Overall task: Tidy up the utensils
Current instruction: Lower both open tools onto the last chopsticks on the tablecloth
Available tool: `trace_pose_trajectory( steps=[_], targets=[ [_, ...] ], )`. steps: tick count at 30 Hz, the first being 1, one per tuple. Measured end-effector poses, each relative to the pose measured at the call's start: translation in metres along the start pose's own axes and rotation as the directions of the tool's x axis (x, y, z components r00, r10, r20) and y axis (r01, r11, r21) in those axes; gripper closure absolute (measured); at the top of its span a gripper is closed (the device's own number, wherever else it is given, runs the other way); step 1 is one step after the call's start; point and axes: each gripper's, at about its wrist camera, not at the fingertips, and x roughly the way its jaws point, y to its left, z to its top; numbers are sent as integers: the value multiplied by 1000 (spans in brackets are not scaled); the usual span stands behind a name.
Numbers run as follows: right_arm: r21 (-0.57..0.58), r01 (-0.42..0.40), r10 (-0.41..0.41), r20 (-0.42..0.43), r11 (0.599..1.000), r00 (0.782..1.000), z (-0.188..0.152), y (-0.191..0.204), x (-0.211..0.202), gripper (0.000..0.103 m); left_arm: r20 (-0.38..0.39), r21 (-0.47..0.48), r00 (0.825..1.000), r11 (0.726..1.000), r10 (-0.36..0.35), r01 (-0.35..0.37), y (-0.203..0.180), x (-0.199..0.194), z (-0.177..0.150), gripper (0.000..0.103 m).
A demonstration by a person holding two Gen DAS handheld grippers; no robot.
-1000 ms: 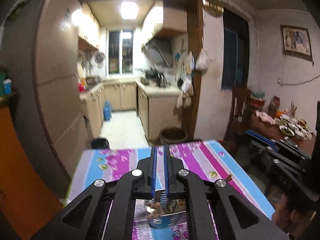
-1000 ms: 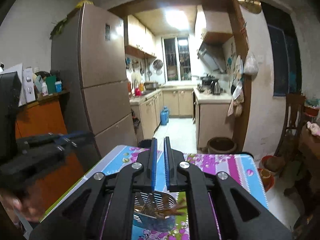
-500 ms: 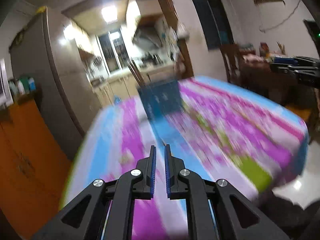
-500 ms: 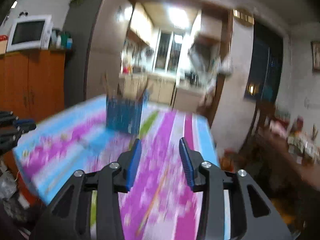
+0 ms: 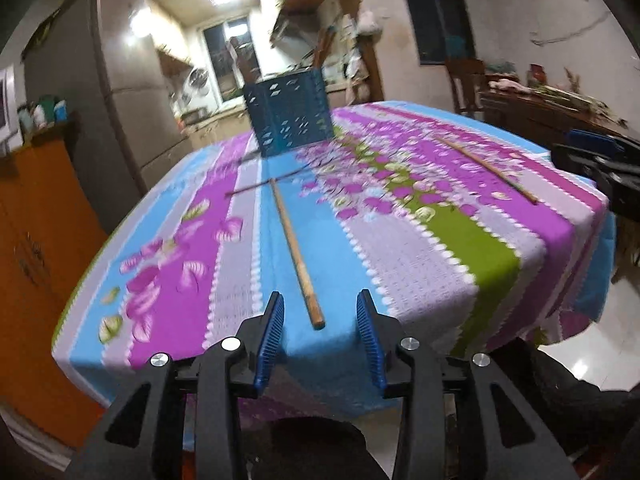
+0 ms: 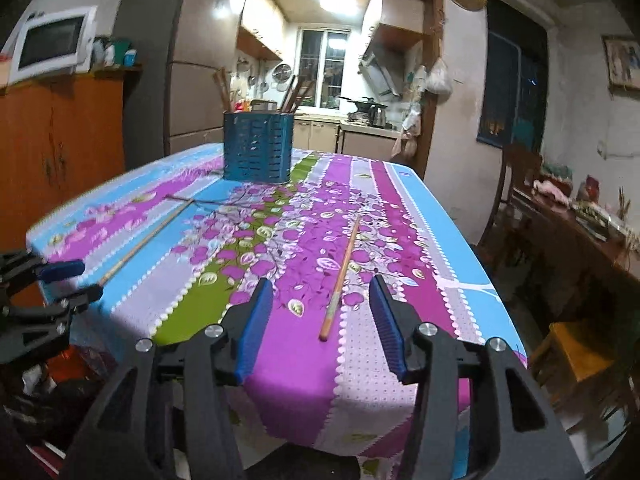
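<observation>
Near surface edge | left gripper [image 5: 320,316], right gripper [image 6: 322,308] just opened, empty | each straddling a chopstick [image 5: 294,248] to grab for holder [image 6: 258,146]

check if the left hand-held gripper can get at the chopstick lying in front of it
Probably yes: the left hand-held gripper is open, the chopstick end lies between its fingers on the tablecloth, and nothing blocks it.

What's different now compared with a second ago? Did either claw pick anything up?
Both claws came down from above the blue utensil holder to the near edge of the table. The left claw and right claw have just been opening, and each now lines up with a loose chopstick, not gripped. The holder and both chopsticks stayed put.
</observation>
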Motion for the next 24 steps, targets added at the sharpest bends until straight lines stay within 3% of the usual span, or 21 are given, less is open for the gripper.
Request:
trace_pose_trajectory(
  steps=[4, 6, 8, 15, 21, 24],
  targets=[
    [2, -6, 6, 2, 1000, 1000, -5, -1, 2, 55, 17, -17, 1000, 1000, 25, -25, 0, 2, -3, 66],
    [17, -6, 6, 0, 1000, 1000, -7, -3, 5, 55, 27, -20, 1000, 1000, 17, -16, -2, 2, -6, 83],
    [25, -1, 1, 0, 1000, 1000, -8, -2, 7, 55, 33, -11, 999, 1000, 9, -9, -3, 3, -6, 93],
    [23, 6, -6, -8, 1000, 1000, -13, 5, 14, 55, 36, -37, 999, 999, -11, 13, 7, 6, -6, 93],
    [61, 56, -52, -63, 997, 997, -18, -4, 31, 77, 50, -22, 999, 1000, -11, 12, 6, 6, -7, 93],
    [91, 69, -61, -89, 993, 994, -23, -10, 39, 80, 57, -7, 998, 1000, 2, -1, 4, 6, -8, 93]
  ],
)
